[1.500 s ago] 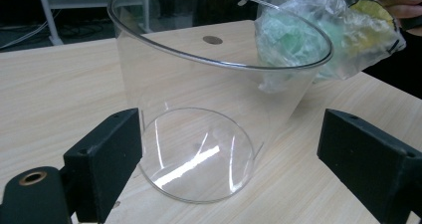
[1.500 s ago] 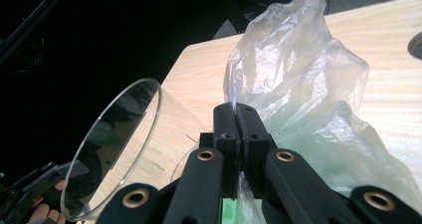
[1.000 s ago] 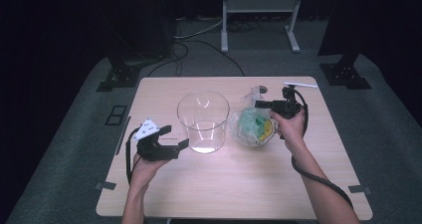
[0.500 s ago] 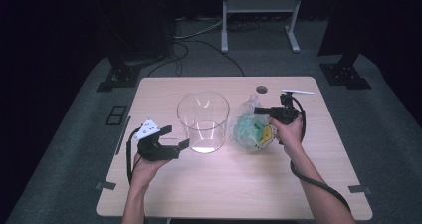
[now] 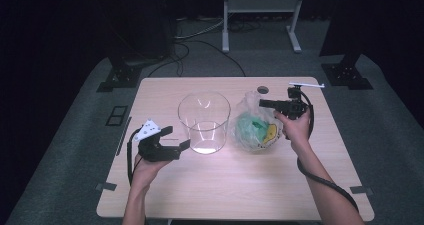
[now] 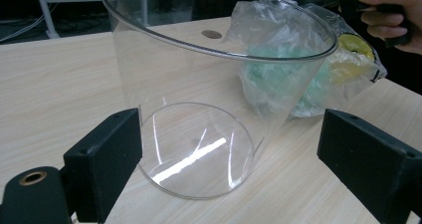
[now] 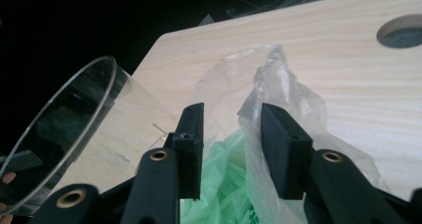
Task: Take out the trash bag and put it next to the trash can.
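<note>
- The left gripper (image 5: 172, 139) has its fingers (image 6: 104, 159) spread wide, holding nothing, on either side of the base of the clear plastic cup (image 5: 204, 122), apart from it.
- The cup stands upright mid-counter (image 5: 225, 185).
- The right gripper (image 7: 226, 134) hangs over the clear bag (image 5: 255, 127) just beside the cup, fingers (image 7: 191, 139) narrowly parted around the bag's crumpled top, not clenched.

Bright table (image 5: 230, 185), dark surroundings, perhaps overhead light; soft focus.
</note>
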`<action>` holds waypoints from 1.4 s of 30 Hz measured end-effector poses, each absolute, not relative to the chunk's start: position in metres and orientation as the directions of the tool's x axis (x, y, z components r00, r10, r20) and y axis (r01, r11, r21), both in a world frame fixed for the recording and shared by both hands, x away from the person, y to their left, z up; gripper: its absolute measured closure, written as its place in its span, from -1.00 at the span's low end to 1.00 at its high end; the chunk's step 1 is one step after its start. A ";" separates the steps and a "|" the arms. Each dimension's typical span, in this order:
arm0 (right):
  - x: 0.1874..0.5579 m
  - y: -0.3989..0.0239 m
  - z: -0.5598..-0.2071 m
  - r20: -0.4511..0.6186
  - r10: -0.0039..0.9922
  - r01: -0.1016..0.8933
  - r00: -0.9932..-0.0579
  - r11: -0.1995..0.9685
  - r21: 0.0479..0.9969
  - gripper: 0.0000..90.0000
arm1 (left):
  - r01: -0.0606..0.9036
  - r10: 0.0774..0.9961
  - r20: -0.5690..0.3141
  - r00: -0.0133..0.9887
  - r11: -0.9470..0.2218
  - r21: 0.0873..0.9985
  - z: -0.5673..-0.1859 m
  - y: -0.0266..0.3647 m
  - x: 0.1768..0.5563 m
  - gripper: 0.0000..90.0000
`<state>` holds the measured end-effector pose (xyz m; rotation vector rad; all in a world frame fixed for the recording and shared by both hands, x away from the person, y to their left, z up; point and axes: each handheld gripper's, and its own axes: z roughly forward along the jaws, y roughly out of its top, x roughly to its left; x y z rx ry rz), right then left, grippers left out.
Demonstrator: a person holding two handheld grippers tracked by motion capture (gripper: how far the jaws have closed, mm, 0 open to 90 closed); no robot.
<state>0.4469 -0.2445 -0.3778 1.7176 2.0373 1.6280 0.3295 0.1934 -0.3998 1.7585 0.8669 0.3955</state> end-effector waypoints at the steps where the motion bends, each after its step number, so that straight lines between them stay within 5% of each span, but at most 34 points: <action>1: 0.447 -0.246 -0.375 0.552 0.733 0.699 -0.397 -0.147 0.699 0.31 | 0.360 0.720 -0.148 0.678 -0.149 0.921 -0.400 0.193 0.330 -0.79; 18: 0.435 -0.272 -0.344 0.527 0.727 0.658 -0.439 -0.139 0.740 0.11 | 0.364 0.720 -0.150 0.678 -0.152 0.919 -0.401 0.192 0.330 -0.79; 42: 0.401 -0.294 -0.380 0.553 0.662 0.679 -0.505 -0.091 0.729 -0.04 | 0.363 0.719 -0.144 0.680 -0.159 0.918 -0.401 0.190 0.329 -0.79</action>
